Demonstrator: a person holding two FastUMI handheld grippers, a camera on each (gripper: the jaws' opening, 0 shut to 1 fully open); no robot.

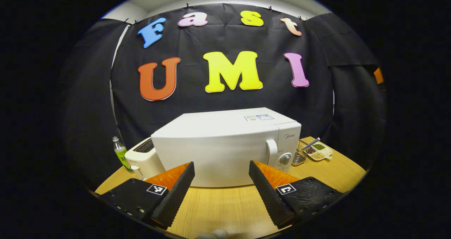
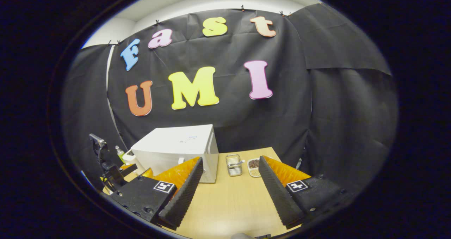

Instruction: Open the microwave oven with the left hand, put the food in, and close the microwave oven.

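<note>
Down at the bottom of the left gripper view, the left gripper has its two fingers spread wide, with nothing between them but bare tabletop. It hangs above the light wooden table, pointed at the closed door of the white box-shaped microwave oven, which stands just ahead of the fingertips (no contact that I can make out). The oven's white vertical door handle and its round grey dial sit at its right end. To the oven's left stands a white toaster, and beside that a clear plastic bottle with a green label. To its right are a small wire basket and a white divided dish of grains and beans, with a spoon lying across them.

In the right gripper view, the right gripper is likewise parted wide and empty, held over the same table. The microwave oven lies ahead and to its left, well apart from the fingers; the wire basket and the divided dish stand between the two fingertips, farther off. At the left edge, part of the left gripper shows.
</note>
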